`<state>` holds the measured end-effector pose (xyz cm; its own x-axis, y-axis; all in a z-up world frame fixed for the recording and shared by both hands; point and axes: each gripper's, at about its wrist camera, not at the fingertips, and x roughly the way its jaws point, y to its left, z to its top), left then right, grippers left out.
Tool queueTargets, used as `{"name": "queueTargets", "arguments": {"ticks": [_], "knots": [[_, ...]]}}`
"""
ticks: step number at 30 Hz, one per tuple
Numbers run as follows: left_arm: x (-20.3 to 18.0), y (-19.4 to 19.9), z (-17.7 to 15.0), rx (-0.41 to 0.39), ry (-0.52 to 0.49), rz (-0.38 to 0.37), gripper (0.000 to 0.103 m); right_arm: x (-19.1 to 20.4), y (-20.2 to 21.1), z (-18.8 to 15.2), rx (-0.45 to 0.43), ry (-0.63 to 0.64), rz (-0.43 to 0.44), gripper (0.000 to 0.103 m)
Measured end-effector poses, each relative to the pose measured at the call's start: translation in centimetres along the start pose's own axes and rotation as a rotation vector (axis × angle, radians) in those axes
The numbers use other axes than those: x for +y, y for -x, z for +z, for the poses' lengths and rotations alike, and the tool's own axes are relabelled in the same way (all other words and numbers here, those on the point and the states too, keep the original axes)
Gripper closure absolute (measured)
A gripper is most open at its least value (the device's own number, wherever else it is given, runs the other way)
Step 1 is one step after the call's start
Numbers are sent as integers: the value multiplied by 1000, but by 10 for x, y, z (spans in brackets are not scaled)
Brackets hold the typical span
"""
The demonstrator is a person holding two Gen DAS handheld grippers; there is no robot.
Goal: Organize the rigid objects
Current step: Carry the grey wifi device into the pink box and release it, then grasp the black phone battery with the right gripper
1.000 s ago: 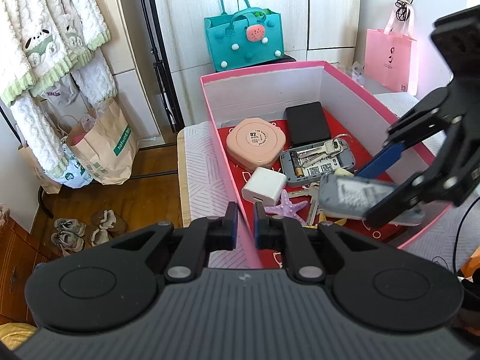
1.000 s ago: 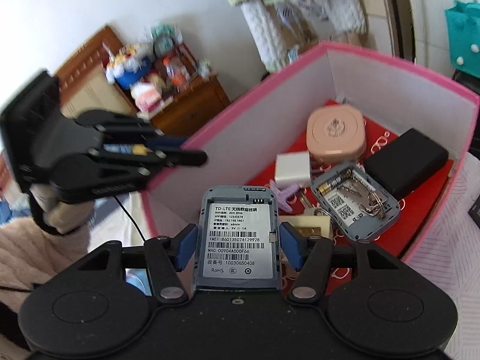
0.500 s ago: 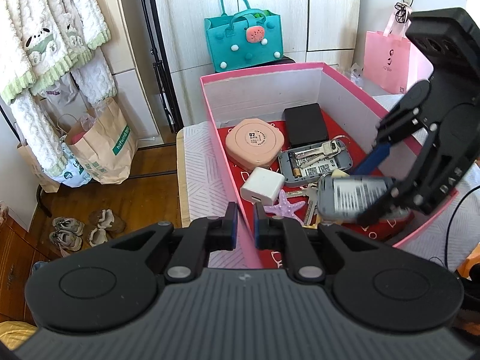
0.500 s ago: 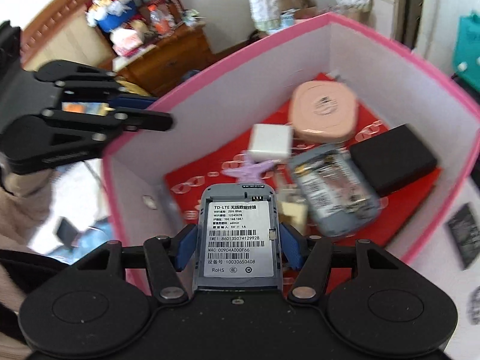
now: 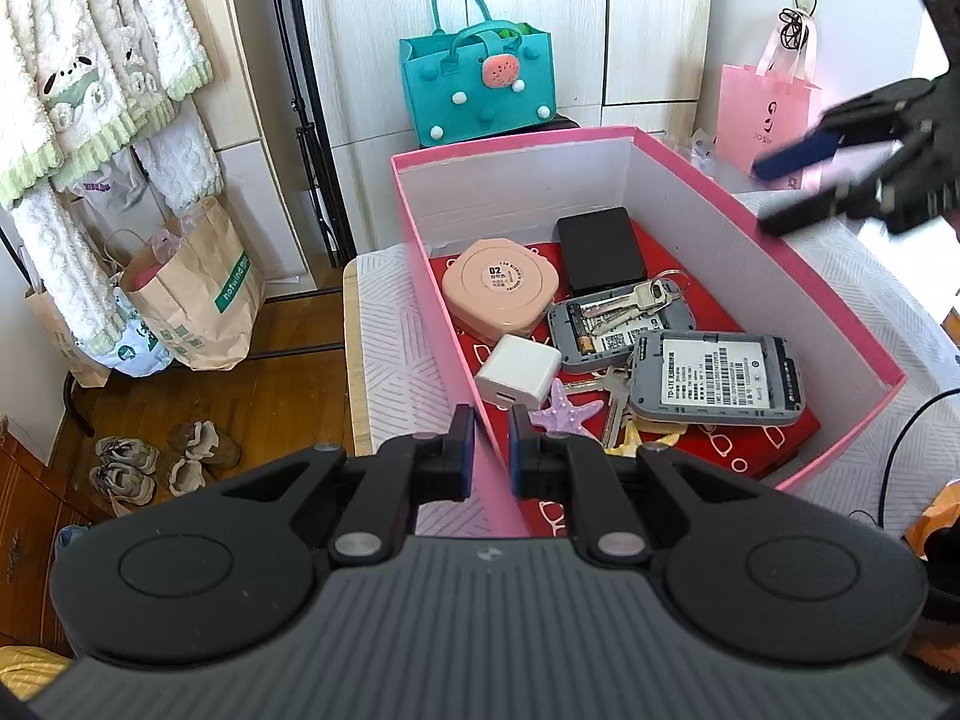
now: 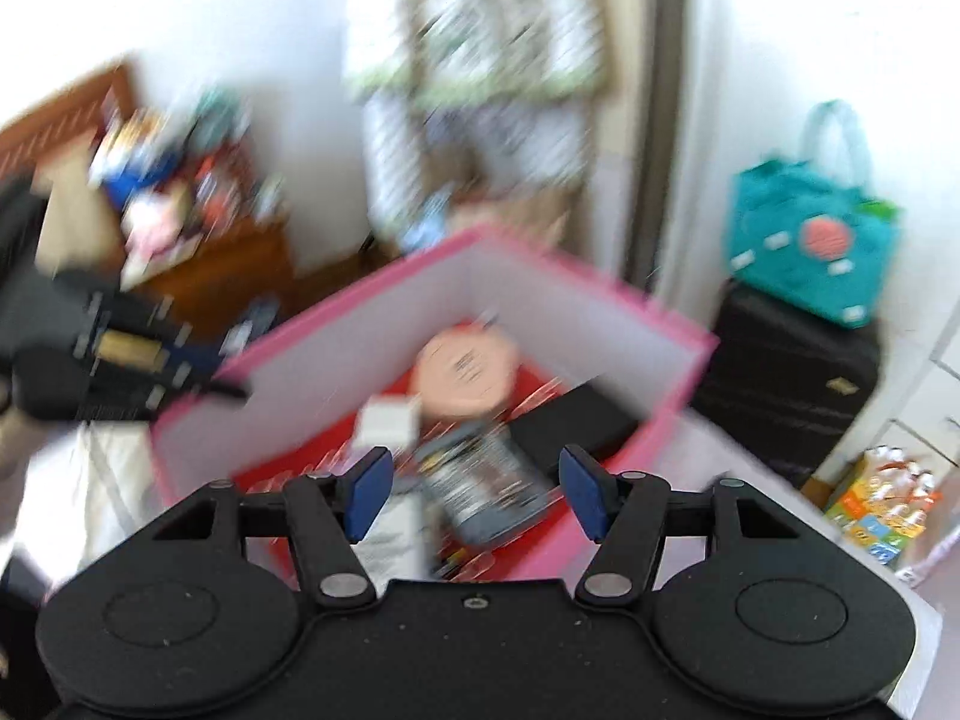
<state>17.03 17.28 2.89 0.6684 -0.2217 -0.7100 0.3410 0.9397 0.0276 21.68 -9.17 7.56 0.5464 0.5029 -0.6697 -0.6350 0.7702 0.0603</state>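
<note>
The left gripper [image 5: 487,447] sits nearest, its fingers [image 5: 461,441] pinching the near-left wall of the pink box [image 5: 831,312], which stands on a counter [image 5: 393,360] under a patterned white cloth; inside the box, just beyond that pinched wall, lie a purple starfish [image 5: 567,414] and a white charger cube [image 5: 517,371]; to the right of the cube, a grey router with its label up [image 5: 717,379] rests on the red lining, partly over a bunch of keys [image 5: 615,396] and touching a second open grey device [image 5: 621,327] that holds a battery and more keys; farther in the box are a pink rounded case [image 5: 501,289] and a black block [image 5: 600,251] near the far wall; the right gripper [image 6: 474,495] hangs above the box's right side with nothing between its fingers [image 6: 367,492], which are spread and have just been opening; its own view is blurred; behind the box stands a teal bag [image 5: 477,84].
</note>
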Motion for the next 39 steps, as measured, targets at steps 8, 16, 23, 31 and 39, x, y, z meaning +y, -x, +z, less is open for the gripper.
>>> {"name": "queueTargets", "arguments": {"ticks": [8,16,23,31,39], "knots": [[-1,0,0,0,6,-5,93,-81,10,-26,-53,-202,-135,32],[1,0,4,8,13,-7,93,-127,-30,-59,2,-164,-133,32],[0,-1,4,13,2,-4,93,-144,-81,-79,6,-84,-137,32],[1,-3,5,17,13,-3,93,-172,-115,-75,-19,-14,-79,23],[3,-5,8,17,25,5,93,-145,-114,-64,52,-103,-165,47]]}}
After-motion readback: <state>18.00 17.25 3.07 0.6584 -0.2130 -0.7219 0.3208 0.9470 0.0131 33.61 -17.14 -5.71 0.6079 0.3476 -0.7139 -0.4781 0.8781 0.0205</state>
